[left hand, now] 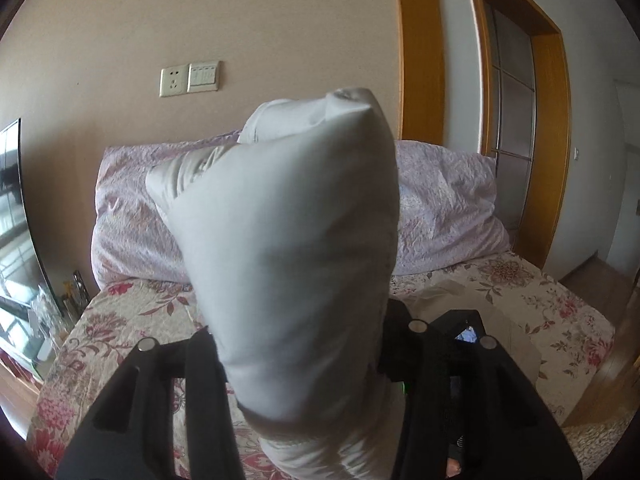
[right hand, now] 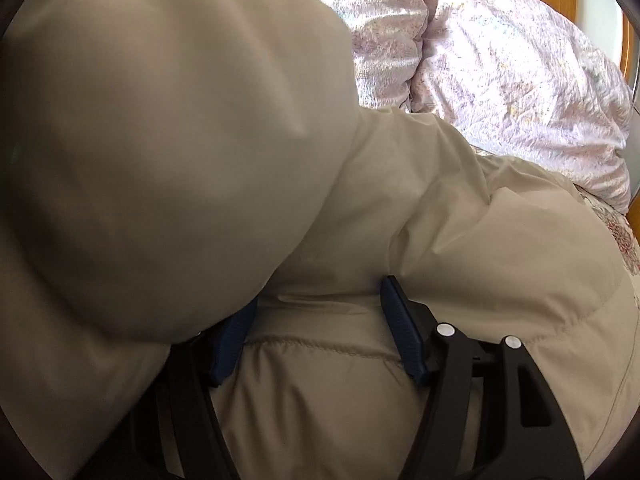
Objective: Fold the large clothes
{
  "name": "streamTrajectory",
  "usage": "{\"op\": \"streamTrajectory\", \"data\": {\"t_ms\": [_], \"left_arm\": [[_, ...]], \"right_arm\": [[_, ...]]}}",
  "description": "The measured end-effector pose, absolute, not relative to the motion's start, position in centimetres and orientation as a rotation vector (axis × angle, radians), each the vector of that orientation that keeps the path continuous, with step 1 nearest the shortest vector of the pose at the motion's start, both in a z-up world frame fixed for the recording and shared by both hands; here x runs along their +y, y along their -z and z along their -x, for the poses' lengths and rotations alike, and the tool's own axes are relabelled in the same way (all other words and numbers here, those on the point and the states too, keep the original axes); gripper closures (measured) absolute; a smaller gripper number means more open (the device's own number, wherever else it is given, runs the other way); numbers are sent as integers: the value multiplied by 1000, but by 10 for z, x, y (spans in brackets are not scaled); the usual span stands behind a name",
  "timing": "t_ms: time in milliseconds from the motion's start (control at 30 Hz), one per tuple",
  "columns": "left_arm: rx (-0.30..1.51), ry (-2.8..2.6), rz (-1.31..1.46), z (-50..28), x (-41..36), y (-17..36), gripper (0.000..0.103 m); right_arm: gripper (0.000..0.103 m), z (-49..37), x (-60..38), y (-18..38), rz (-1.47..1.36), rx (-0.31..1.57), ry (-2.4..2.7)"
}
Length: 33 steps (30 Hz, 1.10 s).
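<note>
A large puffy beige down jacket (right hand: pixel 460 208) lies on the bed. In the left wrist view my left gripper (left hand: pixel 304 360) is shut on a padded part of the jacket (left hand: pixel 296 240) and holds it up above the bed; its fingertips are hidden by the fabric. In the right wrist view my right gripper (right hand: pixel 316 320) has its blue-padded fingers (right hand: pixel 402 328) apart around a quilted fold of the jacket, pressing into it. A raised bulge of the jacket (right hand: pixel 160 152) hides the left finger's tip.
The bed has a floral quilt (left hand: pixel 552 312). Lilac pillows (left hand: pixel 444 208) lean against the beige wall (left hand: pixel 240 20) at the head; they also show in the right wrist view (right hand: pixel 500 72). A wooden door frame (left hand: pixel 548 140) stands at the right, a window (left hand: pixel 12 220) at the left.
</note>
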State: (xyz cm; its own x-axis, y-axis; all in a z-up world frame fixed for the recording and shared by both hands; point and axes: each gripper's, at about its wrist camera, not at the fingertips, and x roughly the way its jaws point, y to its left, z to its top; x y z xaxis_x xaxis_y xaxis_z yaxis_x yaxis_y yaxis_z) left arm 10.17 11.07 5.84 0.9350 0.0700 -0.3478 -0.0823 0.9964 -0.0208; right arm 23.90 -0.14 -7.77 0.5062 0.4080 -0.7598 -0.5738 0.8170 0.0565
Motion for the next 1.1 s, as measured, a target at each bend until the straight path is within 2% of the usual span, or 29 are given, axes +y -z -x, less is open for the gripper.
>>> {"op": "streamTrajectory", "data": {"t_ms": [167,433,633,700,733,1100], "left_arm": [[346,-60,35,-108,90,-62,48],[381,28,79,-123,62,-54,47],[408,83,77,-135,36,-44,45],[417,94,73,-138,28,-40,45],[421,99,69,-139,23,-38,44],[496,167,27,-162,-30,-11,41]], "right_arm": [[34,-237,-33,65,185,834,-625],[33,-244,-105,46,92,822,-639],[41,-254,-140,47,59,835,-599],[52,-257,-149,51,37,848,-608],[54,-257,-156,51,20,850,-612],[54,-273,-221,47,50,807,-542]]}}
